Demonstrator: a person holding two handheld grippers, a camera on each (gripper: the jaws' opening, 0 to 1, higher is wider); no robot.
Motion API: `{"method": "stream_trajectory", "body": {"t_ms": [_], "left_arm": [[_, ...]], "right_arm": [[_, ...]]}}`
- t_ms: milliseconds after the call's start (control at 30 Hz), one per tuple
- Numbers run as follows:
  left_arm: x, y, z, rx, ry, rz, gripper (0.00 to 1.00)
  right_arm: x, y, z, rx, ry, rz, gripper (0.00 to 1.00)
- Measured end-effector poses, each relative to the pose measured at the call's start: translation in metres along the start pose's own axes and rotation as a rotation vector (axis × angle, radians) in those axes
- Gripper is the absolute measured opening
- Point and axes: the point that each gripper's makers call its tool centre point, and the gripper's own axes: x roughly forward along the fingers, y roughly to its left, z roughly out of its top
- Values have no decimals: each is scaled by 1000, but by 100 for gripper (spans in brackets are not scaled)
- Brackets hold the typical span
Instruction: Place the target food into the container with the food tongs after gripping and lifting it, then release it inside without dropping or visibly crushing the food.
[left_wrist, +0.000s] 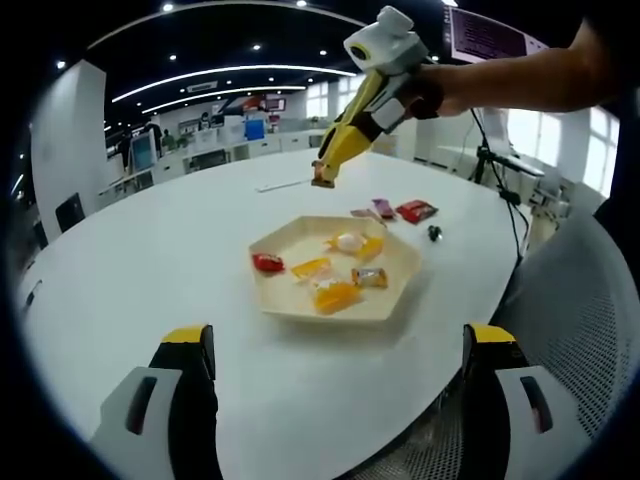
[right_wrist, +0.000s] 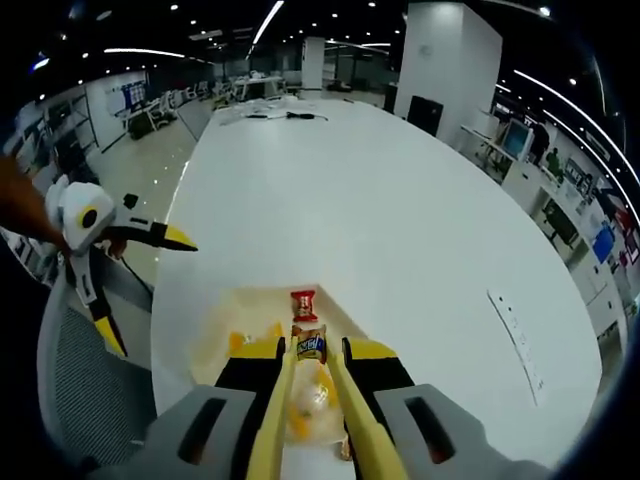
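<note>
Over the tray (left_wrist: 283, 238), your right gripper (right_wrist: 310, 372) is clamped on the tongs (left_wrist: 345, 140). Their tips are clenched on a small wrapped snack (right_wrist: 310, 346), which hangs in the air above the table (left_wrist: 150, 250). Seen along the tongs, it sits over the tray's inner part, near a red sweet (right_wrist: 303, 303). From the left gripper view, the tips look closer to the tray's far edge, so trust neither view alone.

The step in hand looks like the lowering and release. Bring the tips down slowly toward a bare patch of tray floor, away from the orange and yellow sweets (left_wrist: 335, 295) already lying there. Use no more squeeze than you have now, because the wrapper is soft and would dent. Open the tongs only when the snack is touching the floor or just above it, so it settles rather than falls. Ease the pressure off gradually, then lift straight up so the tips do not drag it out.

Your left gripper (left_wrist: 340, 335) waits with its jaws wide apart, near the table's edge. Leave it clear of the tray. Mind the loose sweets (left_wrist: 415, 210) beside the tray.
</note>
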Motion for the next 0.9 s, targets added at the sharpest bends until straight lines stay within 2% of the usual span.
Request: {"method": "stream_trajectory", "body": {"t_ms": [900], "left_arm": [[0,1,-2,1,9,1,99]], "right_arm": [[-5,0,5,-7,-32,9,26]]}}
